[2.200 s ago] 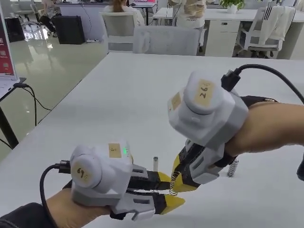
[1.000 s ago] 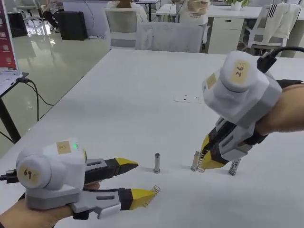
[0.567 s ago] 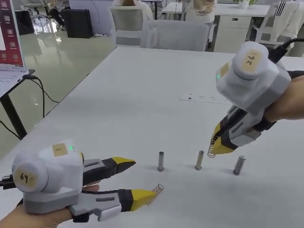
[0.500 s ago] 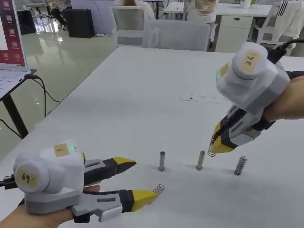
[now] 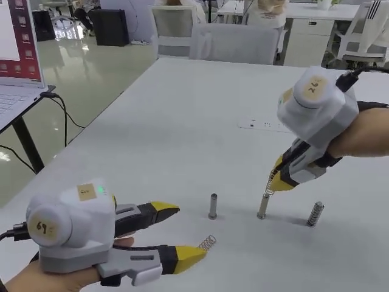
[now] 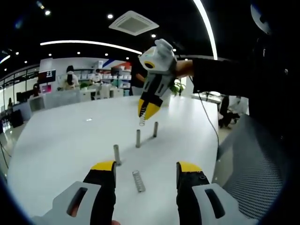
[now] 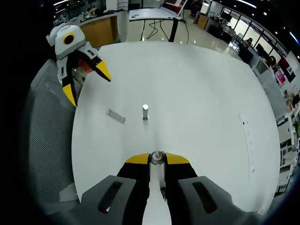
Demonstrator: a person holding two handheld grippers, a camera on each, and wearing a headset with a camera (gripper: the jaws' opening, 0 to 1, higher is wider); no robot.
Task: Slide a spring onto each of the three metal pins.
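My right gripper (image 5: 279, 184) is clenched on a spring (image 5: 271, 181) just over the middle pin (image 5: 262, 205). I judge the next move is to align it and lower it squarely. My left gripper (image 5: 185, 234) stands released.

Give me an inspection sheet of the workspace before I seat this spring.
Surface: white table, with a pale socket strip.
Job's things: three upright pins; sprung pin done; middle pin and end pin bare; loose spring lying flat on the table.
Clutter: nothing seen.
Grippers: left gripper open, low over the table; right gripper shut on held spring just above the middle pin.
Cables: black lead on the right gripper; desk cable hanging at the left.
Surroundings: laptop at the left, chairs at the far end.
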